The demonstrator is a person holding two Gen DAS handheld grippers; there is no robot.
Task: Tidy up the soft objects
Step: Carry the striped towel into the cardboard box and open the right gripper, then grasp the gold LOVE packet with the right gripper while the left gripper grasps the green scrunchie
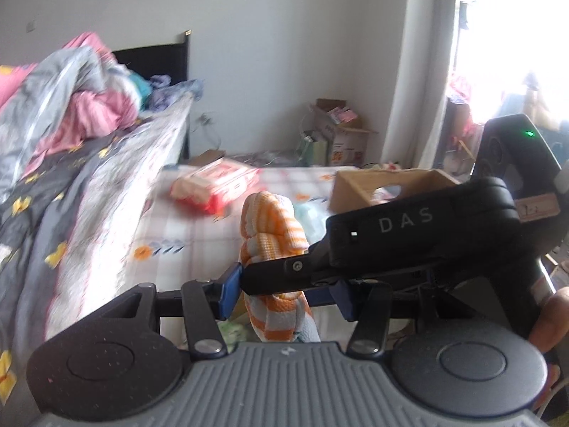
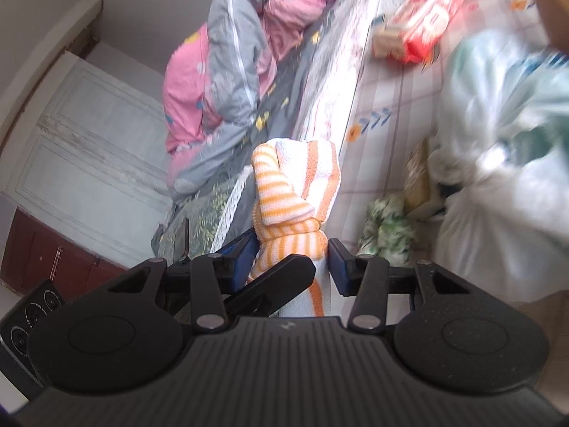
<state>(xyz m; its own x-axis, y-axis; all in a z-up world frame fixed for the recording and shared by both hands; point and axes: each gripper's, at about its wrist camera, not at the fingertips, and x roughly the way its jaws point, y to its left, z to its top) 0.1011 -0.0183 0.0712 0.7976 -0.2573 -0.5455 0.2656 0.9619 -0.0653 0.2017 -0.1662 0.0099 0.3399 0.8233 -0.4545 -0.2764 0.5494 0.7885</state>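
Slippage is the risk: the striped towel [image 1: 272,227] hangs bunched above the checked mattress [image 1: 199,227], pinched by both the left gripper [image 1: 284,297] and right gripper [image 2: 291,267]; uneven pulling could free it.

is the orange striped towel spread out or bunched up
Bunched up: the orange striped towel hangs in twisted folds between both grippers.

Right gripper's arm [image 1: 409,235] hides the striped cloth's [image 1: 272,227] middle; the pale bag [image 2: 498,163] is smeared with blur.
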